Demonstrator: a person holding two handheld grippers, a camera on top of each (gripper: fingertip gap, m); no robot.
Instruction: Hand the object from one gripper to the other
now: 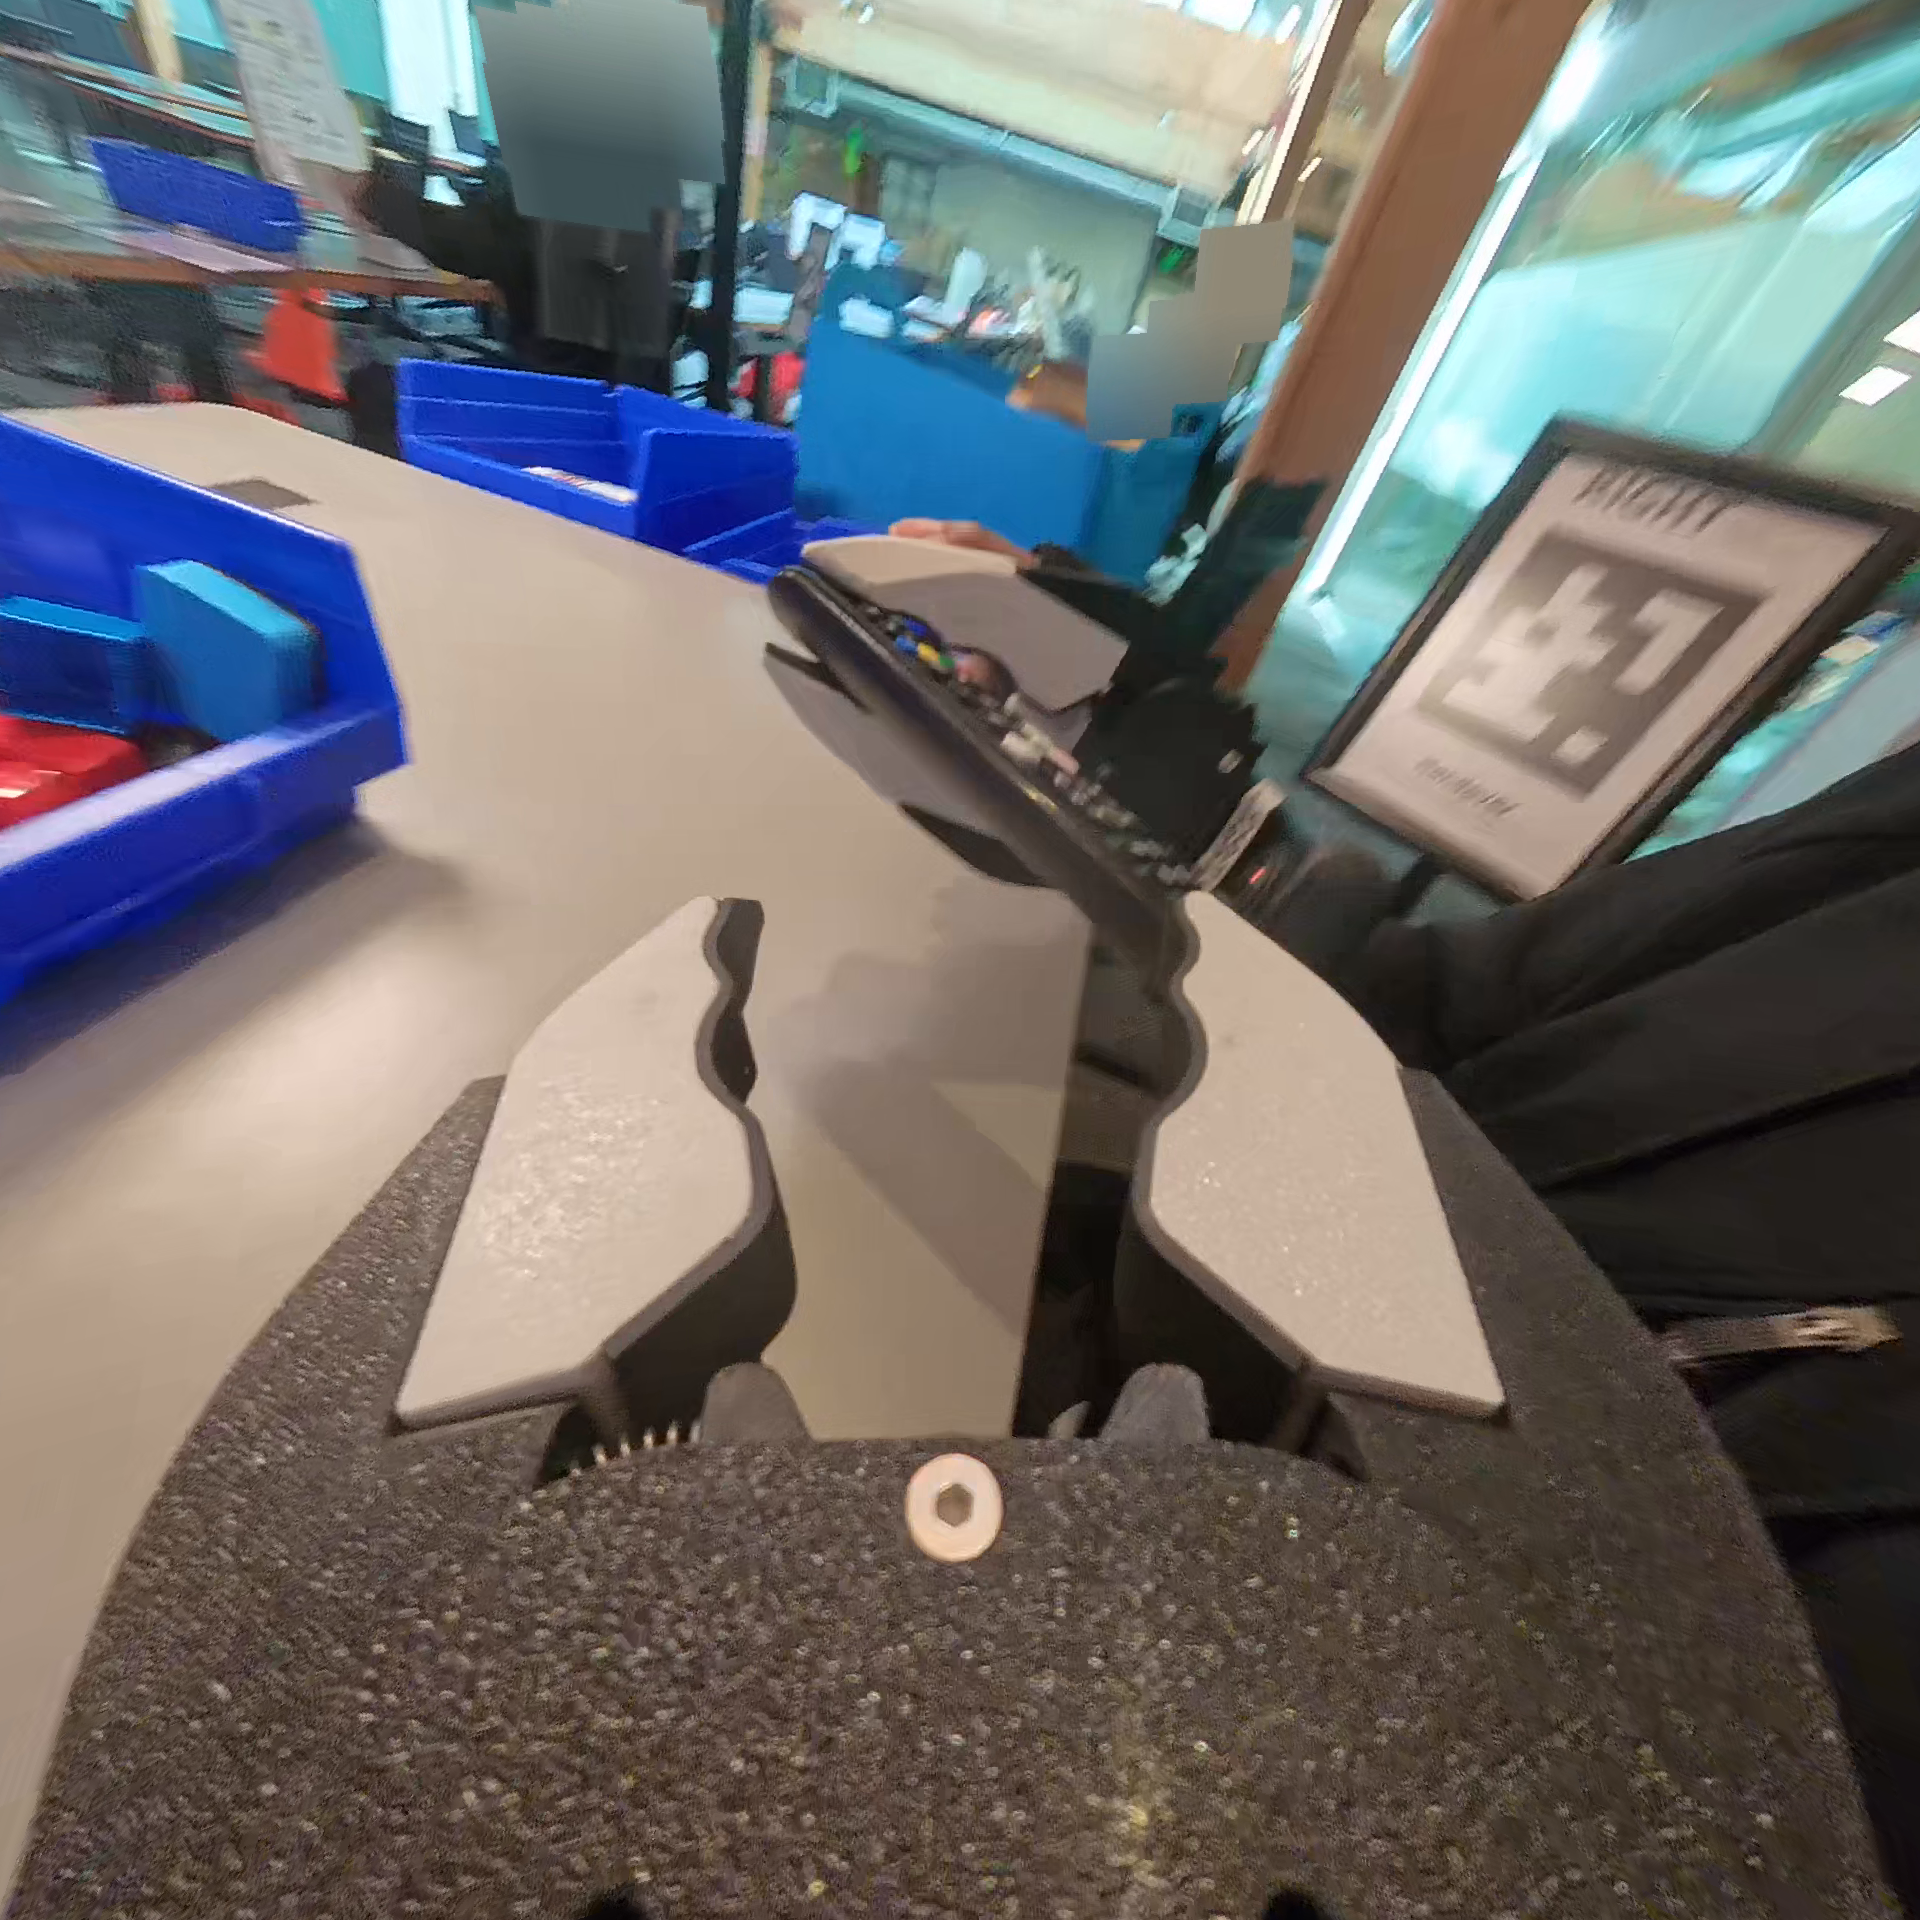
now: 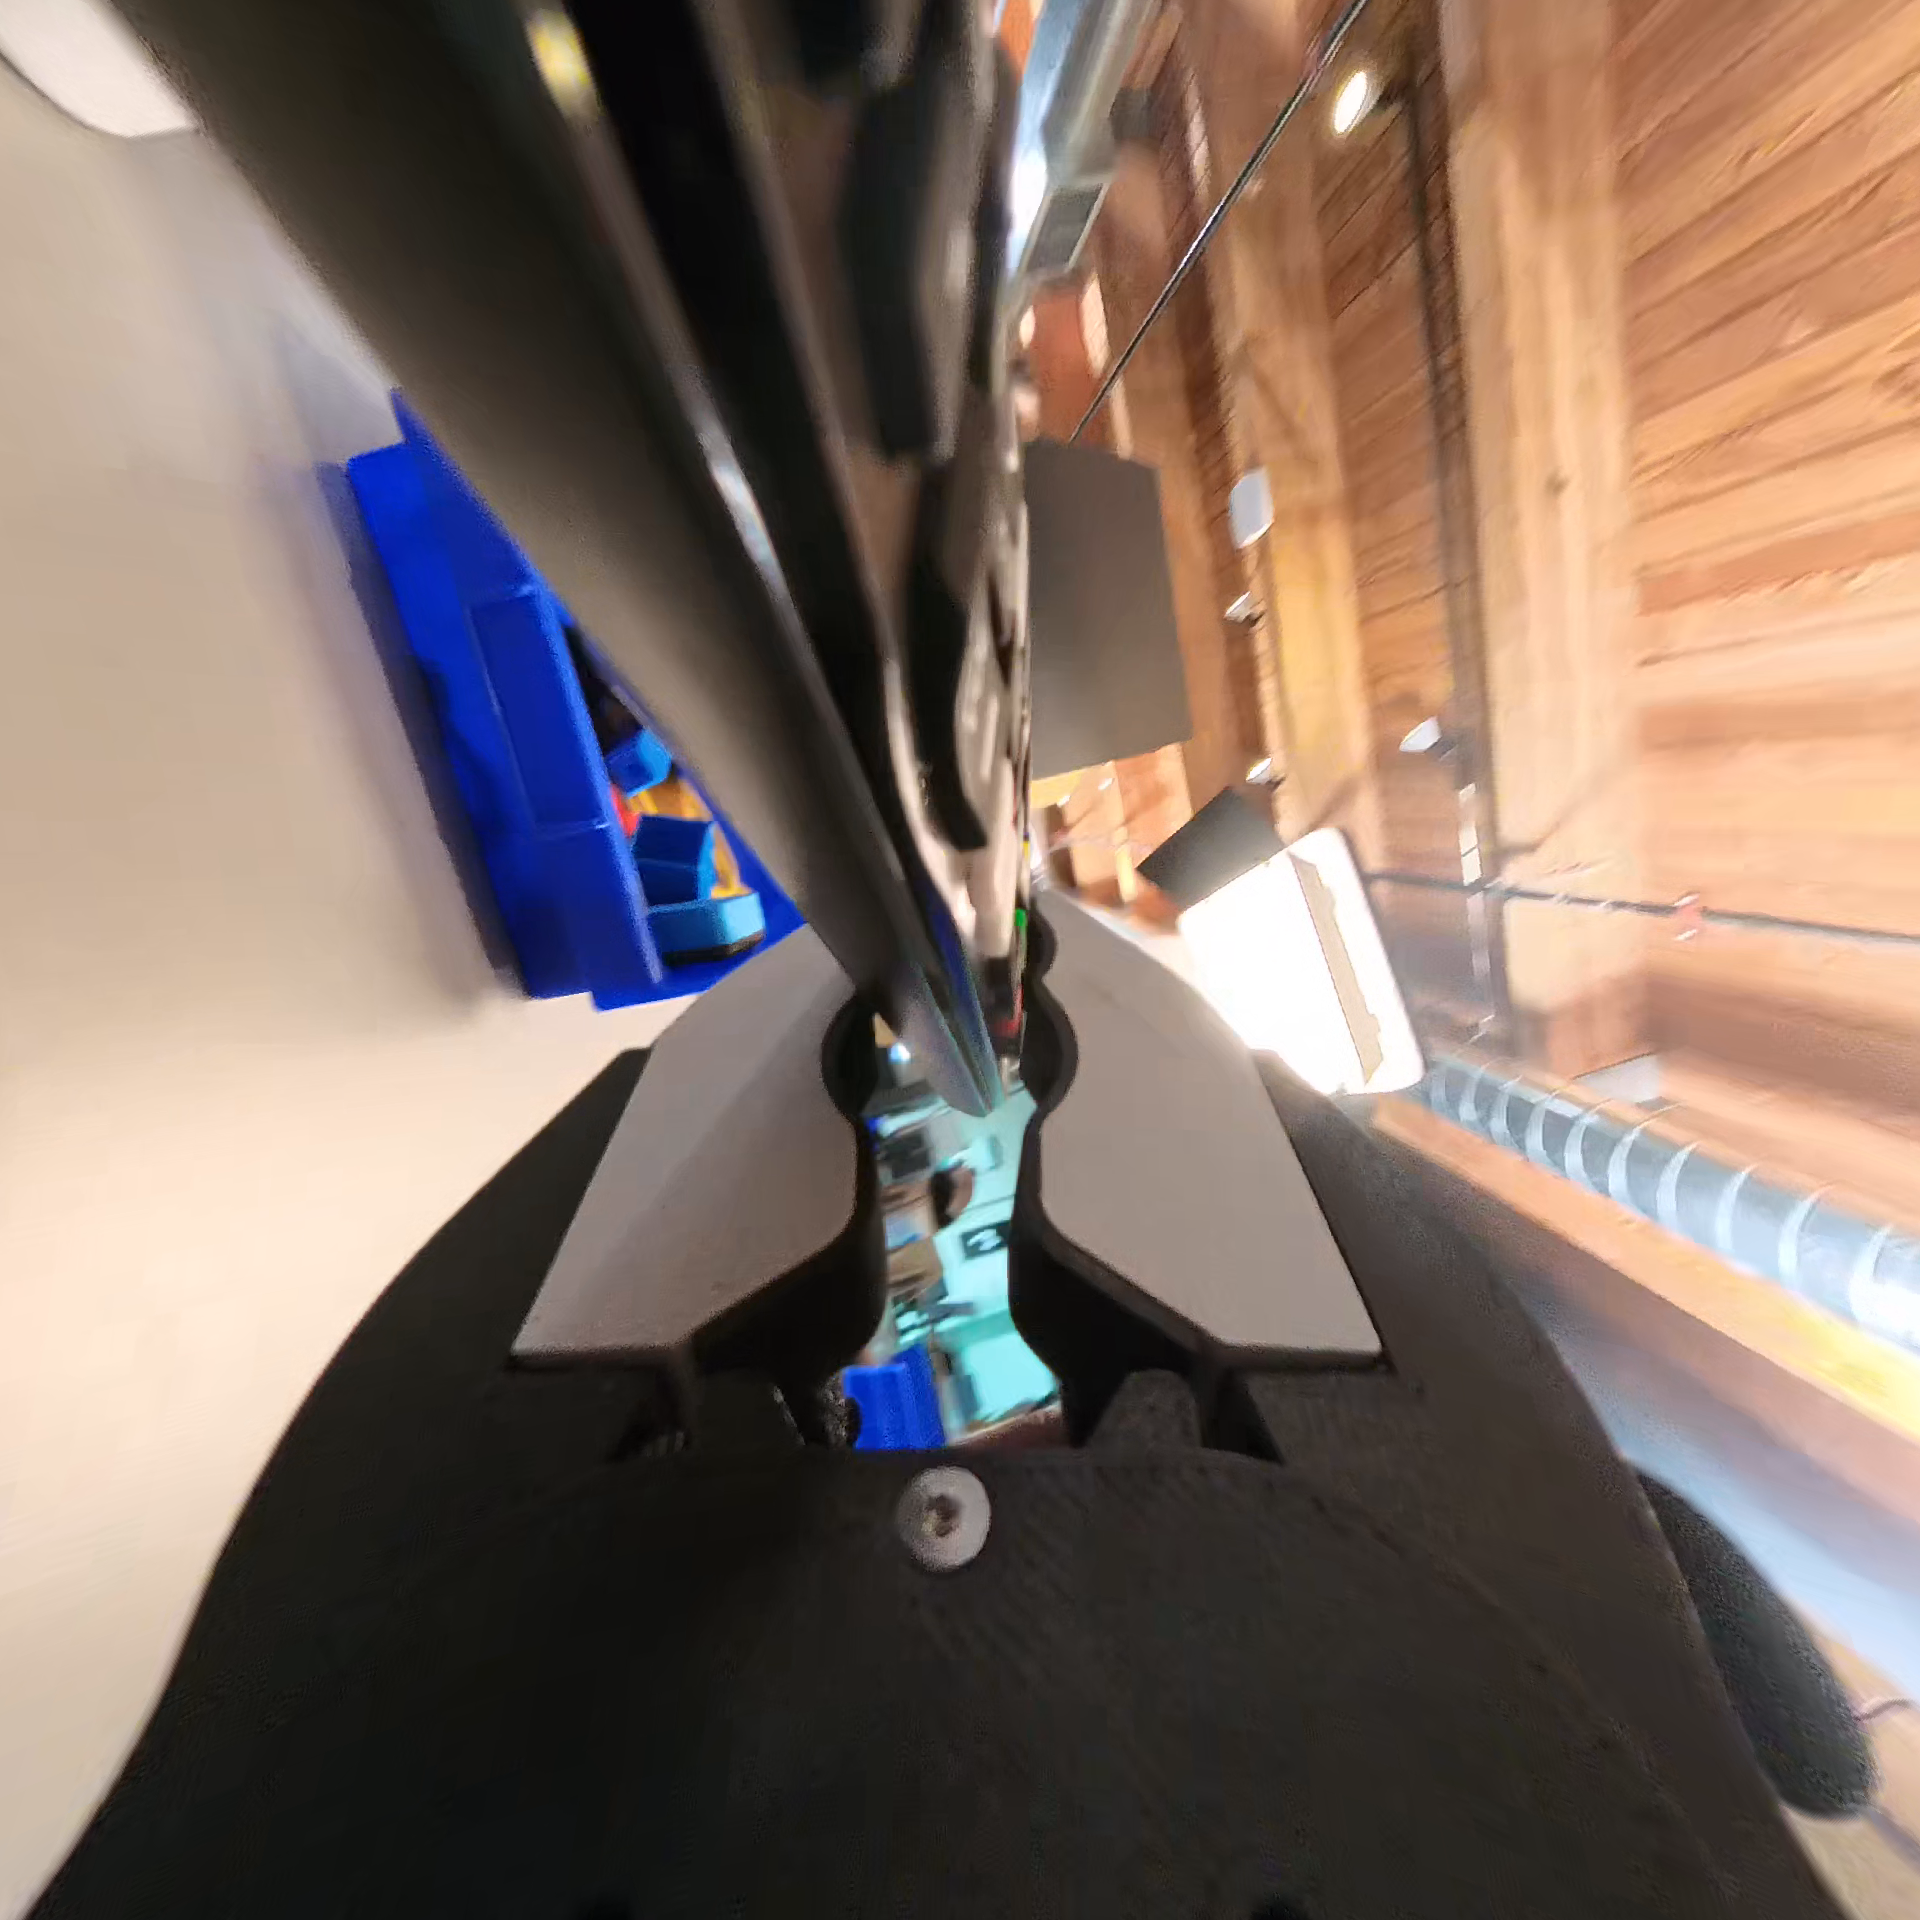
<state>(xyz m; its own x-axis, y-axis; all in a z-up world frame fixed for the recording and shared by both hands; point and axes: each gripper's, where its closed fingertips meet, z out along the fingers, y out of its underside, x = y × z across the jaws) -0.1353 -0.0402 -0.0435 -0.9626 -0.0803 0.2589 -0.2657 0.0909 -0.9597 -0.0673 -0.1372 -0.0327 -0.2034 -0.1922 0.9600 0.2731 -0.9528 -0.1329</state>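
A black remote control with small coloured buttons hangs tilted above the grey table. My right gripper is shut on its far end, coming in from the right. My left gripper is open wide and empty. The remote's near end reaches the tip of its right finger; I cannot tell if they touch. In the right wrist view, my right gripper is shut on the remote, which runs up and left, edge on and blurred.
A blue bin with blue and red items sits on the table at left, also in the right wrist view. More blue bins stand at the back. A framed sign and a dark sleeve are at right.
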